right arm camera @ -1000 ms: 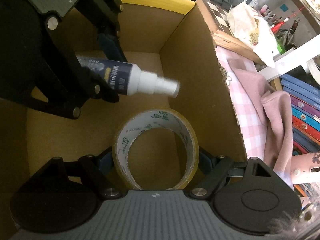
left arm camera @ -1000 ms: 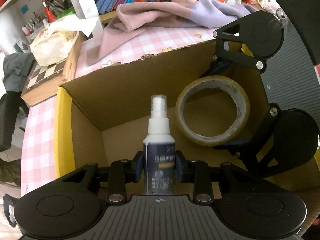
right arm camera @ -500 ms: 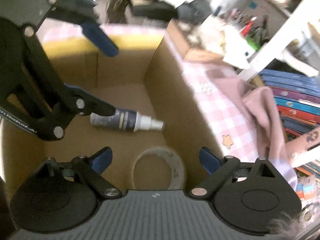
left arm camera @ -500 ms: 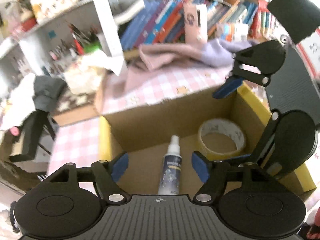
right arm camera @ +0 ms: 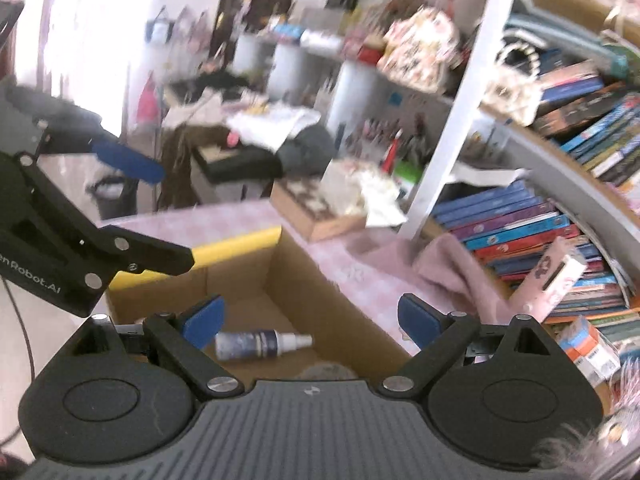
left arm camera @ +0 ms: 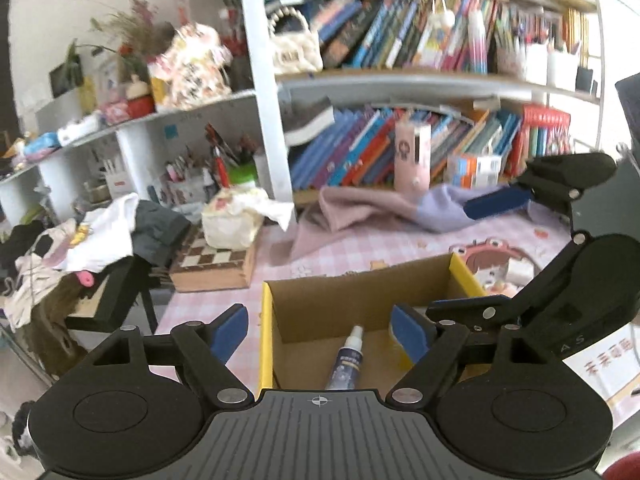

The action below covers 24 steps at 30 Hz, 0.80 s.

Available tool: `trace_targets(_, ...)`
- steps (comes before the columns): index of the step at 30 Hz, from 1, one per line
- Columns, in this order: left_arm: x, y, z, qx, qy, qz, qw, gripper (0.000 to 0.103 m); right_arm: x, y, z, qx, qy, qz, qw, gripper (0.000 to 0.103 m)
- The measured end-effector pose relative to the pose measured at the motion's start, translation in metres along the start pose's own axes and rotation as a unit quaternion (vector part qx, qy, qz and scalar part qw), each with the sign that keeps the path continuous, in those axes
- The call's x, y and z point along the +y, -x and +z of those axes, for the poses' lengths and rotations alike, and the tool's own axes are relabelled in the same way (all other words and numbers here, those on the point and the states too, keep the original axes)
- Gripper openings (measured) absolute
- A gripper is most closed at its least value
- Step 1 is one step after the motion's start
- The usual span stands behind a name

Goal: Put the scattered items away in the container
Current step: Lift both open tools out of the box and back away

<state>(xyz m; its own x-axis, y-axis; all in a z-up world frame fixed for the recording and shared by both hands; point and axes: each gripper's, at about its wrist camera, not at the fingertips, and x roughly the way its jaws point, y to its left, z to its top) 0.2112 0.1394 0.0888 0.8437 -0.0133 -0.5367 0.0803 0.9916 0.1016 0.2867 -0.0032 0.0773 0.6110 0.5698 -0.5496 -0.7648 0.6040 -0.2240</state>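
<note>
The cardboard box [left arm camera: 360, 296] with a yellow rim stands on the pink checked table, also in the right wrist view [right arm camera: 320, 280]. A small spray bottle [left arm camera: 348, 360] with a dark label lies on the box floor; it also shows in the right wrist view [right arm camera: 260, 343]. A sliver of the tape roll [left arm camera: 396, 350] shows behind my left gripper's right finger. My left gripper [left arm camera: 320, 330] is open and empty, high above the box. My right gripper [right arm camera: 312, 320] is open and empty, also above the box. Each gripper shows in the other's view.
A pink-and-lilac cloth [left arm camera: 380, 212] lies on the table behind the box. A chessboard box [left arm camera: 212, 264] with a tissue pack [left arm camera: 236, 220] sits at the left. Bookshelves [left arm camera: 400, 152] stand behind. A black stool with clothes [left arm camera: 112, 280] is off the table's left.
Both grippers let go of their items inside the box, opened, and rose well up and back out of it. The bottle and tape now lie on the box floor.
</note>
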Motion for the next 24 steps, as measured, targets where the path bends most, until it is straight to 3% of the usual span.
trace_targets(7,0.001,0.054,-0.024,-0.040,0.016,0.033,0.9985,0.085,0.024,0.050,-0.010,-0.037,-0.050,-0.055,0.997,0.094)
trace_targets(14,-0.004,0.104,-0.055,-0.085,0.060,0.077,0.9916,0.089,0.035,0.107,-0.026,-0.078,-0.156,-0.139,0.975,0.095)
trace_targets(18,-0.006,0.121,-0.071,-0.082,0.073,0.078,0.9909,0.089,0.050,0.137,-0.040,-0.099,-0.168,-0.171,0.966,0.095)
trace_targets(24,-0.010,0.143,-0.095,-0.087,0.093,0.091,0.9877,0.089,0.076,0.165,-0.067,-0.096,-0.166,-0.221,0.956,0.096)
